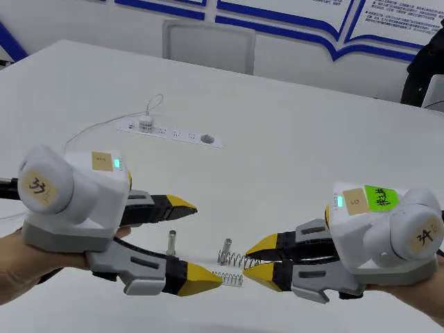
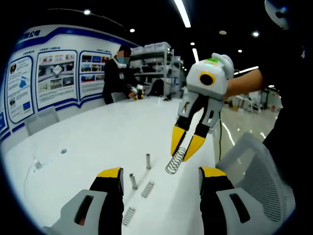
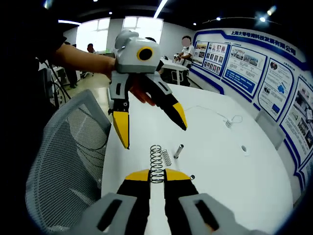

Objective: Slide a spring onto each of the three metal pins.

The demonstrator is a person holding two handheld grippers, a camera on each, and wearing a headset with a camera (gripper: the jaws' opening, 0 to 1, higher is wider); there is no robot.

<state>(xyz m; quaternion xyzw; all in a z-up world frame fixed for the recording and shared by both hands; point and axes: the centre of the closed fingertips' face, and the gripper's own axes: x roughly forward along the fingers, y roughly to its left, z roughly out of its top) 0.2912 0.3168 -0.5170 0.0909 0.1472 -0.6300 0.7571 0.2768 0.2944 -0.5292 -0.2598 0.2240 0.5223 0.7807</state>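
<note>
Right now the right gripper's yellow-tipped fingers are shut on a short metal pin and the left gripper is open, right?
No: the right gripper is shut on a coiled silver wire spring, not a pin. The right gripper view shows the coil held between its yellow-tipped fingers, while the short metal pins stand free on the white table. The left gripper is open, as stated.

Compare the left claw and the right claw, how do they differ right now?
The left claw is wide open; the right claw is shut. The left claw holds nothing; the right claw pinches a spring. Both have yellow tips and hover over the white table.
</note>
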